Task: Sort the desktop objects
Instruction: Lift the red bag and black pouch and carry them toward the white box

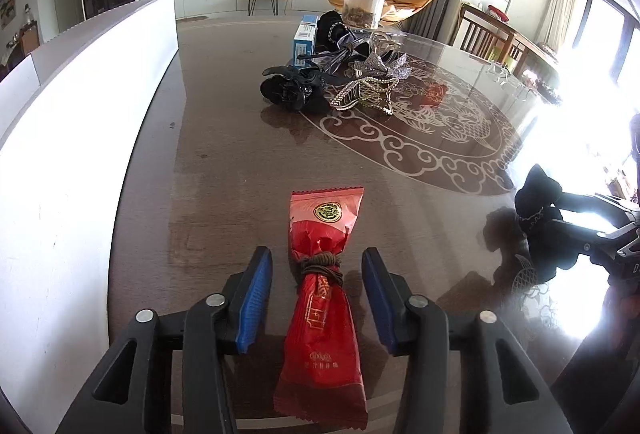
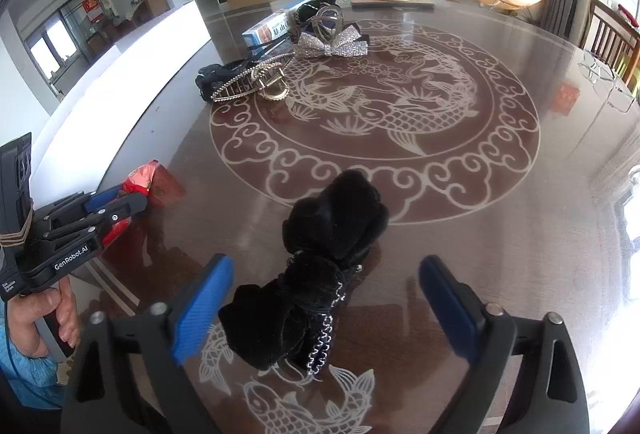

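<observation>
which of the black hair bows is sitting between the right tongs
The fluffy black velvet bow with silver chain trim, lying alone between the open right tongs; the other black bow lies in the far pile.

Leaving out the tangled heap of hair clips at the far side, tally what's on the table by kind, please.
Red snack packet: 1
Black velvet bow: 1
Blue and white box: 1
Clear jar: 1
Total: 4
</observation>
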Motion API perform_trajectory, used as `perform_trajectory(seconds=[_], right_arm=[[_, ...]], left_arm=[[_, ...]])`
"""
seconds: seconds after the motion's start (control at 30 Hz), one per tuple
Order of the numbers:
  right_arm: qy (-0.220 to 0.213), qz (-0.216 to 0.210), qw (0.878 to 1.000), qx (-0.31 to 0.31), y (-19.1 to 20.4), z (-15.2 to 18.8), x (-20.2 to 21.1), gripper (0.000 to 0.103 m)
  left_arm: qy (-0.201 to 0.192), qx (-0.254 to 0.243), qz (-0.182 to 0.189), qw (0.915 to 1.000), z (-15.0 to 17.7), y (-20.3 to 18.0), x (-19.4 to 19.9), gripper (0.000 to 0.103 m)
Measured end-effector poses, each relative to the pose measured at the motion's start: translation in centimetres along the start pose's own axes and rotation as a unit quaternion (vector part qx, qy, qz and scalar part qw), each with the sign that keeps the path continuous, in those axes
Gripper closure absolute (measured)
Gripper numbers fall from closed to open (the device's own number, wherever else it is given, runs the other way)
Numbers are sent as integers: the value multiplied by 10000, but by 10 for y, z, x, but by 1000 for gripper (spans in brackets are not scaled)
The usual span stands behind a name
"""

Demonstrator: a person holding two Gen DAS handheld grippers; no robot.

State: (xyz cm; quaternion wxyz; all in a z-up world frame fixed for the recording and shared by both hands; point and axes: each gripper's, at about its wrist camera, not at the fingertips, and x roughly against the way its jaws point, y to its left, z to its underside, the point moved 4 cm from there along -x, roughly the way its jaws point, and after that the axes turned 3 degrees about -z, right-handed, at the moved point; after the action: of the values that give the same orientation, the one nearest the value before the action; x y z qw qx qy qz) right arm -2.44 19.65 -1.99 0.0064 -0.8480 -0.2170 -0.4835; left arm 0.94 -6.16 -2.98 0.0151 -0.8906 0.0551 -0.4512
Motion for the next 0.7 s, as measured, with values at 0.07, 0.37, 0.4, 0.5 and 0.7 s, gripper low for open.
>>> perform_trajectory(seconds=[0.07,0.37,0.4,0.5,0.7], right_arm=[[81,-56,10000,0,0,-2,-2,3],[303,324,9988,-211,7,1,-20,61],[324,283,9988,-251,5,4,-19,65],[140,124,9979,-626,-6,15,-4,65],[-126,136,9977,-649,-12,15,26,66]], left_arm=[[162,-46,-257,9995,1,5,-4,18],[84,-666,-291,9973,-4,-8,-7,74],[99,-664,-250,9974,-5,-9,-6,81],[116,-386,75,9992,-2,-10,-2,81],[-6,-183,487,9986,-2,-26,12,81]])
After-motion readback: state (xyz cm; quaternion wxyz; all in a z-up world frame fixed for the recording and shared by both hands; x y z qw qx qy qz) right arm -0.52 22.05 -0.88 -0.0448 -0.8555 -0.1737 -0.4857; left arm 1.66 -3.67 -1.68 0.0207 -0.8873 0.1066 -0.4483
